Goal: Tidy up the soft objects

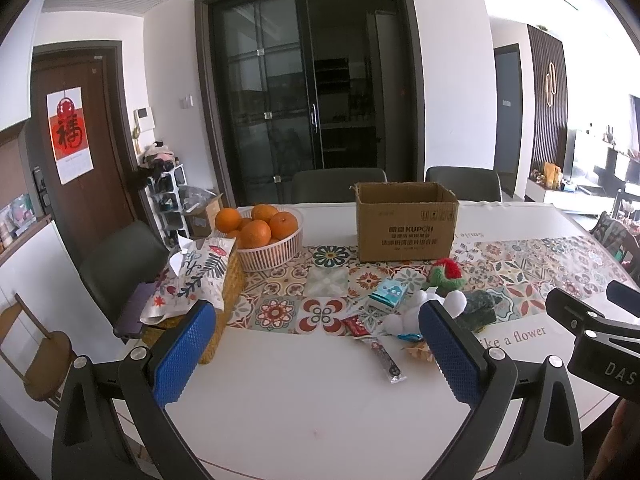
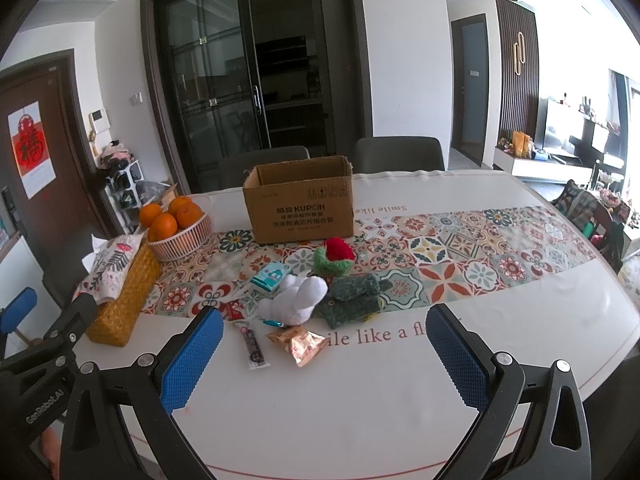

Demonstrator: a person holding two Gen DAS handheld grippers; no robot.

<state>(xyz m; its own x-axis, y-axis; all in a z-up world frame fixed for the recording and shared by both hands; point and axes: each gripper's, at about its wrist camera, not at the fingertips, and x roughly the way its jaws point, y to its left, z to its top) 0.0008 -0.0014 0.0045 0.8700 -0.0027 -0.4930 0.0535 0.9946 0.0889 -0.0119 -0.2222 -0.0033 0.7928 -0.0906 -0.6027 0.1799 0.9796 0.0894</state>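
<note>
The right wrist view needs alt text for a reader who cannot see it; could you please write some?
Open right tool hovers over a table facing a white plush toy, green knitted items, snack packets and an open cardboard box.

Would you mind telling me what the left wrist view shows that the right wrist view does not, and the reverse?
Only the left wrist view shows the wooden stool at the left edge and the open left gripper whole. Only the right wrist view shows the gold snack packet unobstructed and the open right gripper whole. Both show the cardboard box, the basket of oranges, the white plush toy, the red and green knitted toy and the dark green knitted item.
</note>
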